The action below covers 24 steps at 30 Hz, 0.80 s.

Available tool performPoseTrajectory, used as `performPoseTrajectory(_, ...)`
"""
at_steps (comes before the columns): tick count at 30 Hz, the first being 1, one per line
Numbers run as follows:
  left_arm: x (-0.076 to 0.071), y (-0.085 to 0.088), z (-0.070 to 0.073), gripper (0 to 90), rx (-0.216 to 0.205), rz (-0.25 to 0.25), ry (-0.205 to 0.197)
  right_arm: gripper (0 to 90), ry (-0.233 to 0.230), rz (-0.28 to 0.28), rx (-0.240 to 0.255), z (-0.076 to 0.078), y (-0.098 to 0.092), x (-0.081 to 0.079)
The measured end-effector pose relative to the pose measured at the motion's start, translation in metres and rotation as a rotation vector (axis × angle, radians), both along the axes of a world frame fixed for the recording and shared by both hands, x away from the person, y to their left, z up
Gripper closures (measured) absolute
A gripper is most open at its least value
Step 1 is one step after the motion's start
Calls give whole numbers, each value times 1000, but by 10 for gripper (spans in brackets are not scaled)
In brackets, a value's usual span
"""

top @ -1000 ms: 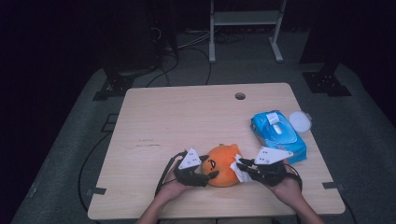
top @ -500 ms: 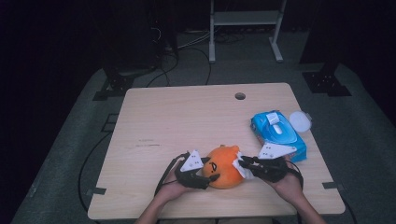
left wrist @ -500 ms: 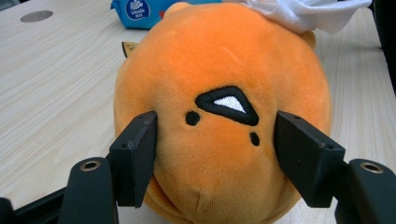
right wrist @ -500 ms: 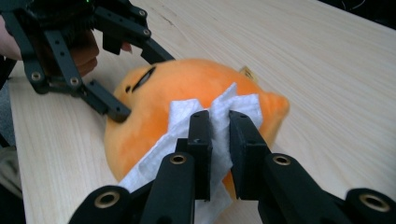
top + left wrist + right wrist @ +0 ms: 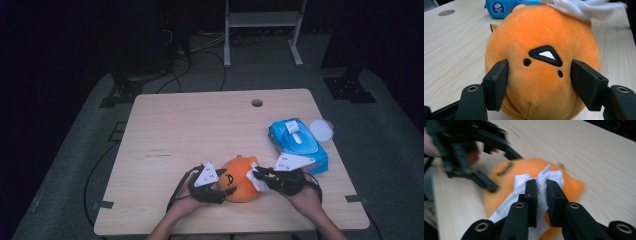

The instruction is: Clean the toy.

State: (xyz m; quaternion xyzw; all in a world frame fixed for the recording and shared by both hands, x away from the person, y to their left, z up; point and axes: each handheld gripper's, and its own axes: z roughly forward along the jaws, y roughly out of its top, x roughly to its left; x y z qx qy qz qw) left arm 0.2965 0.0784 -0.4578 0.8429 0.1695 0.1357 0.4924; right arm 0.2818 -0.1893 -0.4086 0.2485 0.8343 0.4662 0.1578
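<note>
On the wooden bench an orange plush toy lies near the front edge, between the two hands of the person. It is round, and on its face a black embroidered eye with a white centre and small black dots can be seen in the left gripper view.

The left gripper is clenched on the orange plush toy: its two black jaws press into the soft sides of the toy, one on each side of the face, and the fabric bulges a little between them. The left hand rests low on the bench just behind this gripper.

The right gripper is grasping a white wet wipe. In the right gripper view the jaws stand almost together, with the folded white wet wipe pinched between them, and the wipe lies on the top of the orange plush toy, touching it. The free corner of the wipe also appears at the top of the left gripper view, draped over the toy.

To the right of the toy and a little farther back there is a blue pack of wet wipes, its flap open, and just beside it a white round lid near the right edge of the bench. A round cable hole sits near the far edge.
</note>
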Motion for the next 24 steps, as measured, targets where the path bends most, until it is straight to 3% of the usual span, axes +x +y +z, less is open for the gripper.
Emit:
performPoseTrajectory(3, 1, 2, 0, 328, -8, 3, 11, 785, -43, -3, -48, 0, 9, -2)
performPoseTrajectory(6, 1, 1, 0, 328, -20, 2, 12, 783, -39, -37, -50, -2, 0, 4)
performPoseTrajectory(10, -4, -7, 2, 326, -1, 1, -29, 787, -26, -83, -47, -2, -5, 4)
performPoseTrajectory(12, -6, -10, 2, 324, 7, -11, -48, 788, -54, -53, -64, 1, 6, -2)
performPoseTrajectory(15, -10, -13, 3, 323, 18, -18, -62, 787, -58, 23, -51, 3, 28, -6)
performPoseTrajectory(17, -10, -11, 3, 324, 25, -14, -56, 784, -76, 23, -73, 2, 33, -6)
performPoseTrajectory(20, -8, -9, 3, 328, 18, -20, -45, 782, -68, -9, -60, 3, 22, -1)
performPoseTrajectory(22, -8, -9, 3, 328, 11, -21, -40, 782, -62, -59, -59, 2, 8, 3)
performPoseTrajectory(24, -3, -6, 3, 325, -8, -48, 4, 781, -44, -95, -65, -1, -6, 7)
